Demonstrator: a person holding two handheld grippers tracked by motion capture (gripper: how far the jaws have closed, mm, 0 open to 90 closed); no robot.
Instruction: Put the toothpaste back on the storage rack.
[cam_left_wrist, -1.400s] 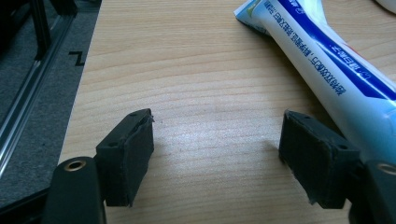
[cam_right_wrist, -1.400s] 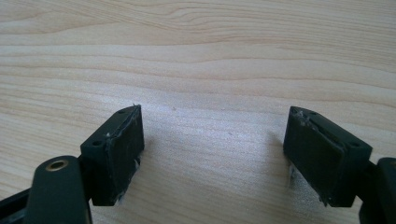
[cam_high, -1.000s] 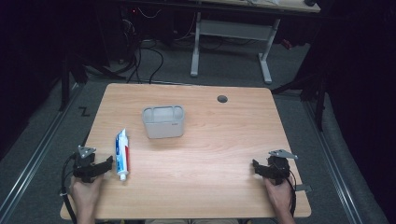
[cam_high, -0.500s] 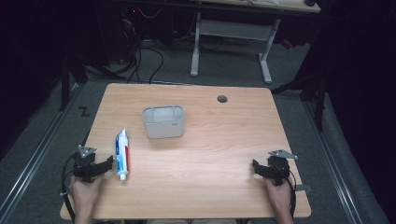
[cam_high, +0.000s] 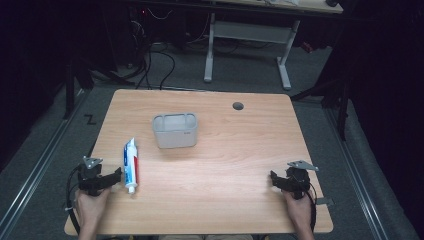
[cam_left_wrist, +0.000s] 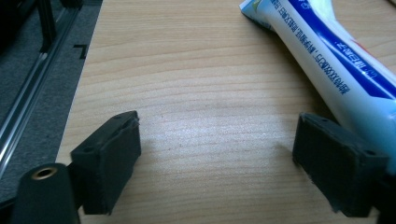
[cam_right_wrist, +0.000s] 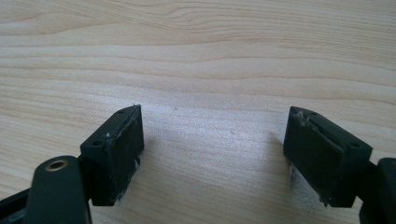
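Observation:
A white, blue and red toothpaste tube (cam_high: 131, 165) lies on the wooden table (cam_high: 240, 150) at the near left, cap toward me. My left gripper (cam_high: 116, 176) rests just left of the tube's cap end, open; its jaws have just been opening, with bare wood between them. In the left gripper view the tube (cam_left_wrist: 336, 60) runs past the right jaw, outside the gap of the left gripper (cam_left_wrist: 217, 154). At the near right edge my right gripper (cam_high: 275, 179) lies open on the table. Its own view shows the right gripper (cam_right_wrist: 212, 149) over bare wood.
A grey rectangular container (cam_high: 175, 131) stands near the table's middle, behind the tube. A round cable hole (cam_high: 238, 106) sits at the back right. Beyond the table are a white desk frame (cam_high: 247, 35) and cables on the dark floor.

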